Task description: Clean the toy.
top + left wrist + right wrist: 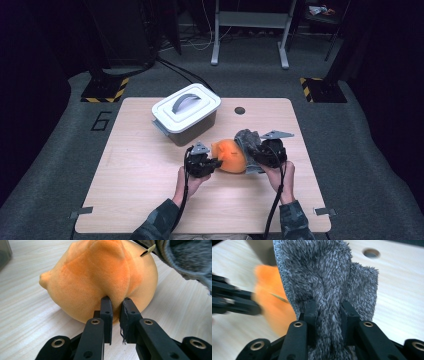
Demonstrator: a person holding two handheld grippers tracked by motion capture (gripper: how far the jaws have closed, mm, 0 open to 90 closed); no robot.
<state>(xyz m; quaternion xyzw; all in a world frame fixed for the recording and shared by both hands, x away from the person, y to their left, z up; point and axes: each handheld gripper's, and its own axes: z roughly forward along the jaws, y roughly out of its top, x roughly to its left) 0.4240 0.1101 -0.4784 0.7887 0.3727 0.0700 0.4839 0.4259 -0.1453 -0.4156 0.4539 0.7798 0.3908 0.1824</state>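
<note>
Currently the left gripper [115, 307] pinches a fold of the orange plush toy [100, 277], jaws nearly closed. The right gripper [328, 312] clamps the grey cloth [324, 275] between its jaws, beside the toy. Both grasps appear complete; wiping or covering the toy likely remains, and the lidded box [186, 112] is closed.

The plush [100, 277] was orange, its seams a deeper shade. The cloth [324, 277] was mottled grey with a paler hem. Both hand-held grippers had black jaws. The worktop [140, 170] was pale wood grain; the box [186, 114] at eleven o'clock was grey, white-lidded.
</note>
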